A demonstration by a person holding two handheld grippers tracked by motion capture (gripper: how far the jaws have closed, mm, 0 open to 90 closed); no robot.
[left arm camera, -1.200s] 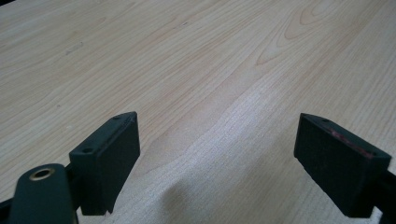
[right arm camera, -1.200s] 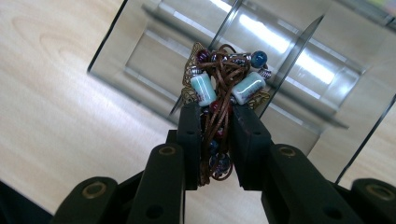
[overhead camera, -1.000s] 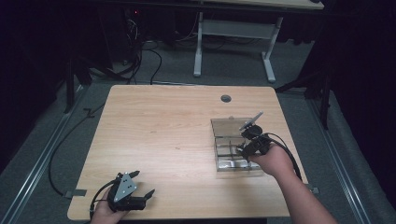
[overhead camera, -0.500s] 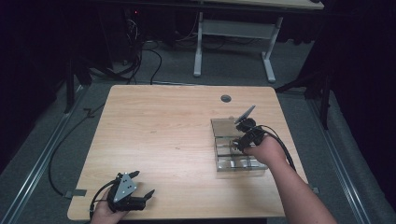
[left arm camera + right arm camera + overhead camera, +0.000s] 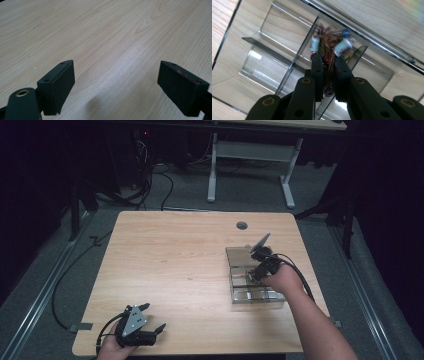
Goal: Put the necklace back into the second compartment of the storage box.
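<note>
Right gripper [image 5: 328, 62] shifted left and lowered over the clear divided tray [image 5: 235, 257] at the table's right, jaws just closed on a brown cord bracelet [image 5: 328, 43] with pale blue and red beads, left gripper [image 5: 116, 82] rested near-left, jaws wide, nothing held

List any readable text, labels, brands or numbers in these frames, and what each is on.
None readable. No print on the clear divided box, the beaded cord bundle between the right gripper fingers, the left gripper, or the wooden table. Cabling under the far desk is too dark and small to tell.
</note>
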